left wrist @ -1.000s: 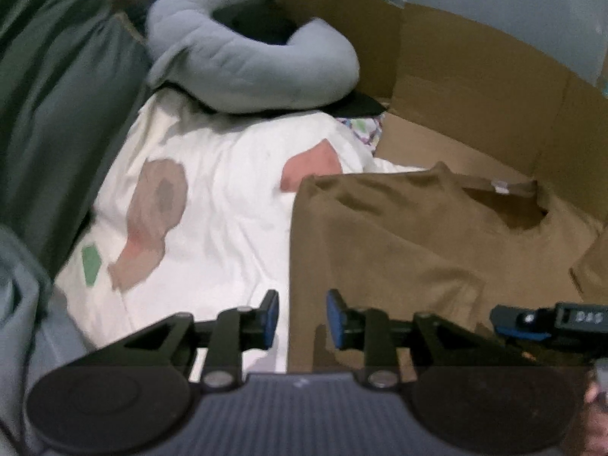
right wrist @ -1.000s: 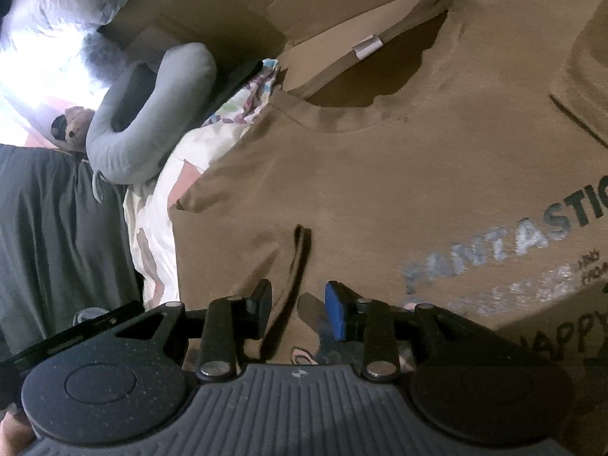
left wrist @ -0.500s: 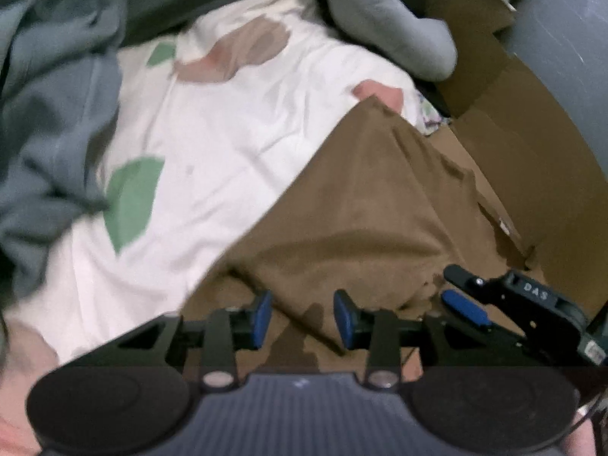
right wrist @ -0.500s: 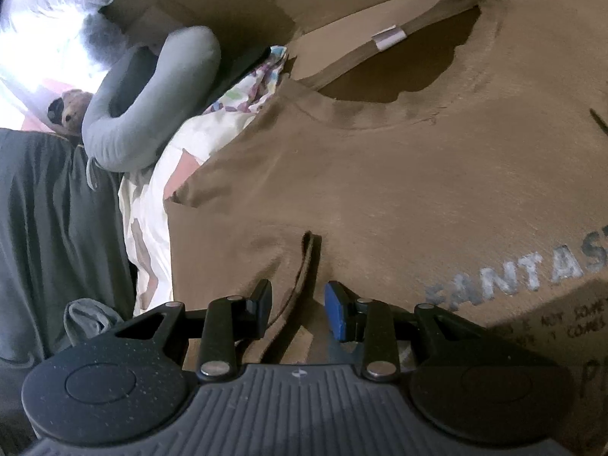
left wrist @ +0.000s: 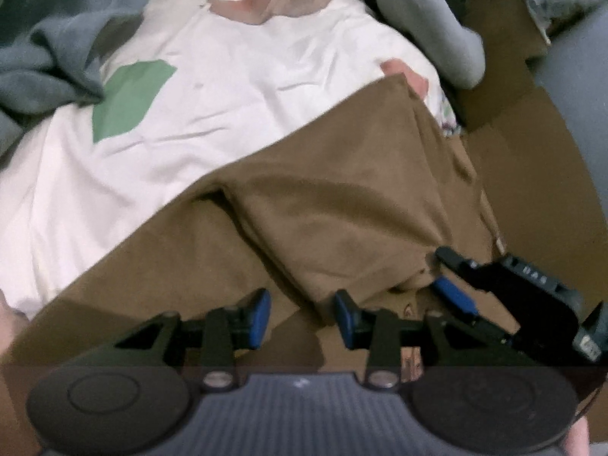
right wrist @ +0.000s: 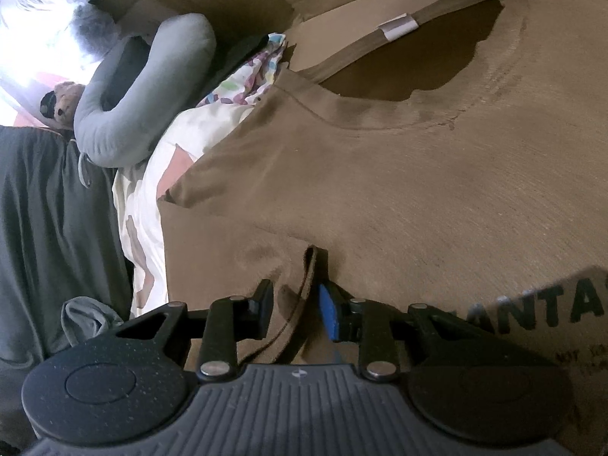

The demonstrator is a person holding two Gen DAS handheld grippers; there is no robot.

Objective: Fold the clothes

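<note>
**Brown T-shirt: partly folded**

Brown T-shirt (right wrist: 437, 174) lies front-up across cardboard (right wrist: 342, 34) and bedsheet (left wrist: 228, 76), sleeve side turned in, body unfolded. Right gripper (right wrist: 295, 306) straddles the sleeve hem, jaws apart; left gripper (left wrist: 302, 317) gapes above the sleeve.

Both wrist cameras sit close above the brown T-shirt (left wrist: 342, 209), looking forward along their fingers. The right faces its collar; both share its sleeve beside the white bedsheet (left wrist: 190, 87).
</note>
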